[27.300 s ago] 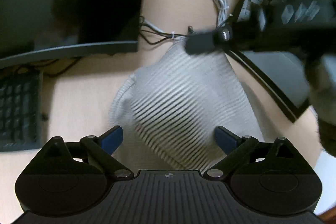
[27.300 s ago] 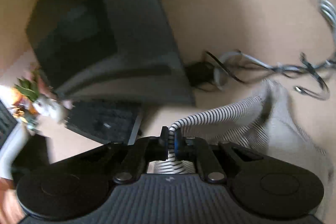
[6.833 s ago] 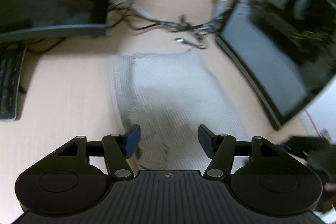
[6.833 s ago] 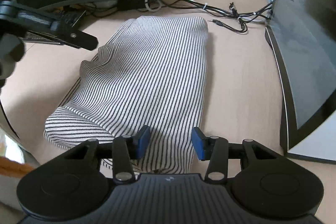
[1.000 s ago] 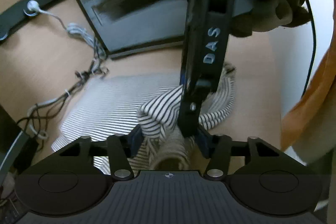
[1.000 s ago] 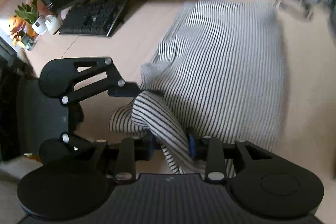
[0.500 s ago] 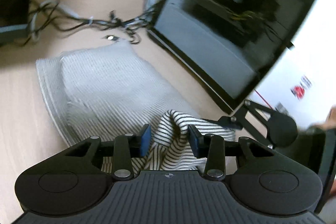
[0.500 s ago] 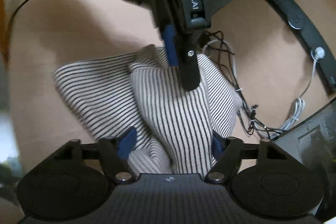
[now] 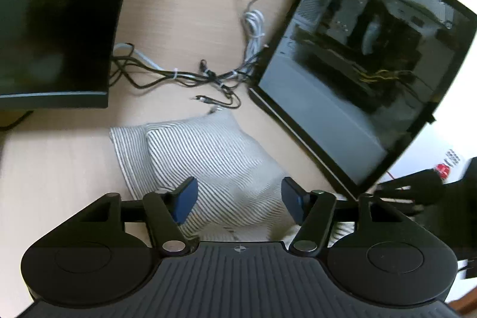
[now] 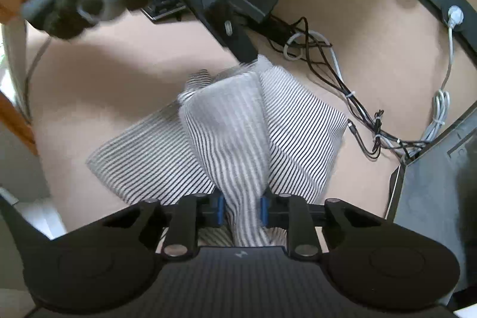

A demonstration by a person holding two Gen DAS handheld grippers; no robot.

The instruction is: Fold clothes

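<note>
1. Your right claw [image 10: 240,209] is clamped on a bunched ridge of the striped garment [image 10: 226,139], which lies on the tabletop [image 10: 119,64] between the two monitors.
2. Your left claw [image 9: 238,195] stands spread wide with nothing between its pads, hovering over the garment's near part.
3. The gripped ridge runs from 6 o'clock up toward 12 in the right view, and the rest of the cloth fans out flat to 9 and 3.
4. To fold well, I judge you should carry the pinched fold low and straight, then lay it so its edges meet the layer beneath.
5. Mind the cables [image 9: 190,76] at 12 o'clock, just beyond the cloth's far edge.
6. The right monitor [image 9: 357,79] crowds 2 o'clock; open tabletop lies toward 9 o'clock.
</note>
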